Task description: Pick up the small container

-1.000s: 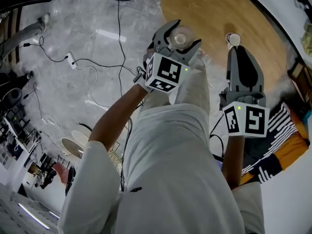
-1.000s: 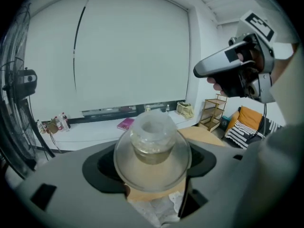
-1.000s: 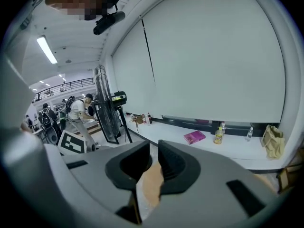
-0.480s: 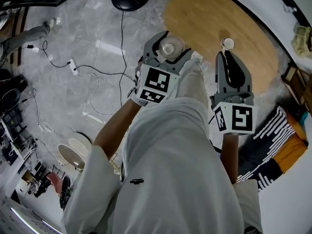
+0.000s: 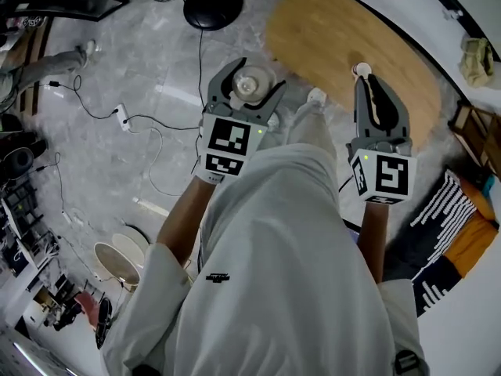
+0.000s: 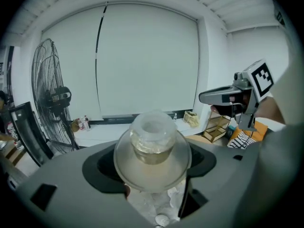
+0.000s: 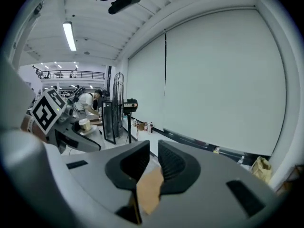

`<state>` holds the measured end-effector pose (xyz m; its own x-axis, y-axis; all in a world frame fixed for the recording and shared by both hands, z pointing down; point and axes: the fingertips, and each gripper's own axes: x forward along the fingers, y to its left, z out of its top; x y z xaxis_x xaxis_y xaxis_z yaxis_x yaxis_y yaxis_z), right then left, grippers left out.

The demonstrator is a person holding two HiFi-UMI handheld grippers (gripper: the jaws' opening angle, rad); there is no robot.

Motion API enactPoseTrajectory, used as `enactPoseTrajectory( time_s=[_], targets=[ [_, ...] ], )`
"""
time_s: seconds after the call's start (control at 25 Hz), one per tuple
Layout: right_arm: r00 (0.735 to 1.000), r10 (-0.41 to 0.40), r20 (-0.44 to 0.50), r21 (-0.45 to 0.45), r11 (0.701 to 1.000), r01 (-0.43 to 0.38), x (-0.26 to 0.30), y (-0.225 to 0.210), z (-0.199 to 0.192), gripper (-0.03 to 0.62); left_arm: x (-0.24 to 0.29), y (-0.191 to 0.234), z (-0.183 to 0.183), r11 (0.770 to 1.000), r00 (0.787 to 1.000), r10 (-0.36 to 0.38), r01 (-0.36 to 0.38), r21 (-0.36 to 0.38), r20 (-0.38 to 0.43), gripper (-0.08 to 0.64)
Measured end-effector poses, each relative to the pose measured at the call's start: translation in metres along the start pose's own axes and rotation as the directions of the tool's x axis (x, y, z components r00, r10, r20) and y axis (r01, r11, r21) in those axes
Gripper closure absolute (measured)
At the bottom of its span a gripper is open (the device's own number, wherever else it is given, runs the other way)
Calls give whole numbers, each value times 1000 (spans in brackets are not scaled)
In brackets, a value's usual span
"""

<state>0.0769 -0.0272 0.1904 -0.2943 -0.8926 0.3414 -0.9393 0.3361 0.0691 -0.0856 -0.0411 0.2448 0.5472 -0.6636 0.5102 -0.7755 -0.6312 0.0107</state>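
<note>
We judge the pick-up to be essentially done. The wooden surface [image 5: 344,30] lies below and ahead of us, and beside it is the marble floor [image 5: 133,69]. Our left claw [image 5: 247,75] is raised over that floor, just off the surface's edge, pinching the small container [image 6: 153,141] between its sides. The container is a clear, round pot with a wide rim, upright and clear of any support. Our right claw [image 7: 153,156] hovers over the surface, pressed nearly together with nothing between. All that seems left is keeping the grip steady.
</note>
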Motion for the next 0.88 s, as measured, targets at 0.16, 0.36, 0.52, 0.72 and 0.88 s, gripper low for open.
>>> enactPoseTrajectory(
  time_s=[0.16, 0.36, 0.52, 0.72, 0.88],
  targets=[
    [999, -33, 9, -34, 999, 34, -13, -2, 8, 531, -23, 6, 3, 1000, 1000, 5, -5, 1, 6, 224],
    [998, -53, 23, -52, 997, 55, -30, 0, 13, 534, -41, 5, 2, 1000, 1000, 14, -14, 3, 11, 224],
    [997, -67, 28, -49, 996, 68, -41, 2, 11, 535, -54, 5, -2, 1000, 1000, 20, -20, -1, 24, 224],
    [994, -101, 28, -46, 994, 102, -54, 0, 6, 548, -68, 1, -1, 1000, 999, 15, -15, -8, 34, 224],
    [993, -117, 18, -58, 991, 117, -60, 3, 0, 558, -77, 3, -3, 999, 999, 24, -22, -28, 49, 224]
  ],
)
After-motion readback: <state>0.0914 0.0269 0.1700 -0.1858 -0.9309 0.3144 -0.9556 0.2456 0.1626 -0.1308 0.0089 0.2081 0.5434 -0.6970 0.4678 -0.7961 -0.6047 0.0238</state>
